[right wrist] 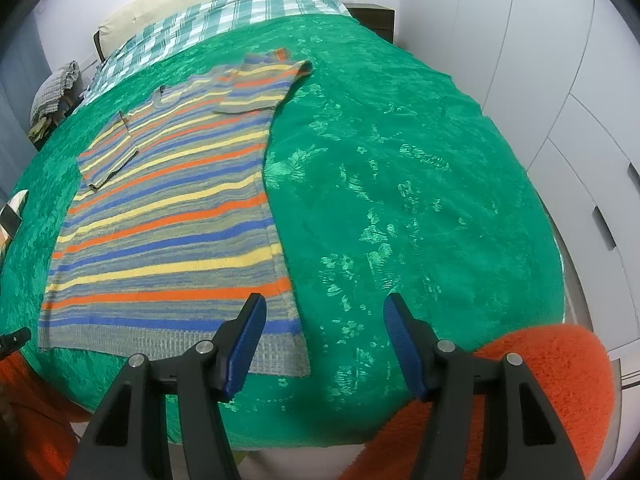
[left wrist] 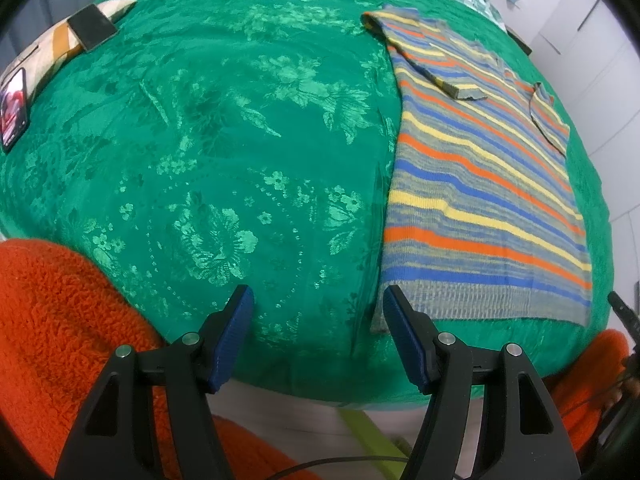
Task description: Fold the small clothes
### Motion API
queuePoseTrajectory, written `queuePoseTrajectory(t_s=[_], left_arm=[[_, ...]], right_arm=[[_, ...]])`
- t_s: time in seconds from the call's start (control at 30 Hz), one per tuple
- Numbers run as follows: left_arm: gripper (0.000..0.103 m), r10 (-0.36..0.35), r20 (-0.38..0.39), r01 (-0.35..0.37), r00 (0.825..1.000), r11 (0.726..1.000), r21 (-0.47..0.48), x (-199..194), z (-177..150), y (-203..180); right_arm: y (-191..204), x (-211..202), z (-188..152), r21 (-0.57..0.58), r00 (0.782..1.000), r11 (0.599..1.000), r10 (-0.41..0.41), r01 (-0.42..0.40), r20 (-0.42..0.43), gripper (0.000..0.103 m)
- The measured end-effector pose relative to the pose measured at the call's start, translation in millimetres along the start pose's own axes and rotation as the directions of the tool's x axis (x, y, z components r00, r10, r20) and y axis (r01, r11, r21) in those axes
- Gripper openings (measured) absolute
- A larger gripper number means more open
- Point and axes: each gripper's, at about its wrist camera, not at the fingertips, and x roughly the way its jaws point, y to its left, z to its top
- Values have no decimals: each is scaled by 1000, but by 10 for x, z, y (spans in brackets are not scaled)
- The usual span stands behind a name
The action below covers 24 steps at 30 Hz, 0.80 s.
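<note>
A striped knit sweater [left wrist: 484, 196] in grey, blue, orange and yellow lies flat on a green floral bedspread [left wrist: 224, 152], both sleeves folded in over its body. It also shows in the right wrist view [right wrist: 172, 216]. My left gripper [left wrist: 318, 312] is open and empty, above the bedspread near the bed's front edge, just left of the sweater's lower left hem corner. My right gripper [right wrist: 324, 320] is open and empty, above the front edge of the bedspread [right wrist: 400, 200], at the sweater's lower right hem corner.
A phone [left wrist: 14, 108] and a dark pad [left wrist: 92, 26] rest on a cushion at the bed's left. Plaid pillows [right wrist: 224, 16] lie at the head. White wardrobes [right wrist: 560, 60] stand to the right. Orange fleece sleeves [left wrist: 60, 320] frame the front edge.
</note>
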Motion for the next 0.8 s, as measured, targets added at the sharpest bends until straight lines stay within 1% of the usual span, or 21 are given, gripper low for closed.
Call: queuePoseTrajectory(t_s=[0.07,0.13,0.17,0.27,0.33,0.37,0.4,0.43,0.5,0.57,0.63,0.7,0.73,0.77,0.8], left_arm=[[69,13,25,-13,1000,1000,15,-71,23,-30],[70,31,94,-38,995,997,68,-225,95,-139],[72,33,139,-48,990,993,108,-321,172,-238],[82,-13,229,-33,973,980,197,-495,448,-516],[84,-60,269,-14,961,964,266,-538,718,-766],[86,-89,270,2,959,952,306,-516,840,-896],[86,-109,268,2,957,930,368,-444,1011,-1100],[86,-109,269,-11,957,912,409,-370,1115,-1235],[86,-98,239,-41,966,855,517,-82,1354,-1598],[85,-69,214,-70,974,811,581,235,1516,-1868],[85,-27,202,-105,979,780,617,527,1617,-2038],[85,24,188,-140,982,762,632,806,1705,-2129],[85,55,163,-147,985,762,631,986,1759,-2134],[81,87,131,-150,988,769,622,1167,1809,-2111],[78,100,103,-142,990,781,608,1287,1836,-2071]], right_arm=[[14,3,1,-2,1000,1000,0,0,-1,61],[23,-3,5,-2,1000,1000,0,0,4,61],[27,-5,5,-2,1000,1000,0,0,8,61],[39,15,-1,0,1000,1000,5,-5,10,61],[36,31,2,6,1000,1000,15,-15,11,61],[31,37,4,11,1000,1000,22,-23,12,61],[24,39,2,15,1000,1000,27,-27,13,61],[16,41,1,20,999,999,31,-31,14,61],[-7,48,-5,31,999,999,41,-41,13,61],[-37,51,-10,45,999,998,47,-48,11,61],[-73,38,-9,59,999,997,51,-52,16,61],[-103,23,-10,73,999,996,48,-49,21,61],[-120,23,-13,80,999,996,46,-48,21,61],[-130,31,-14,86,999,995,44,-46,17,61],[-135,46,-14,88,999,995,44,-44,11,61]])
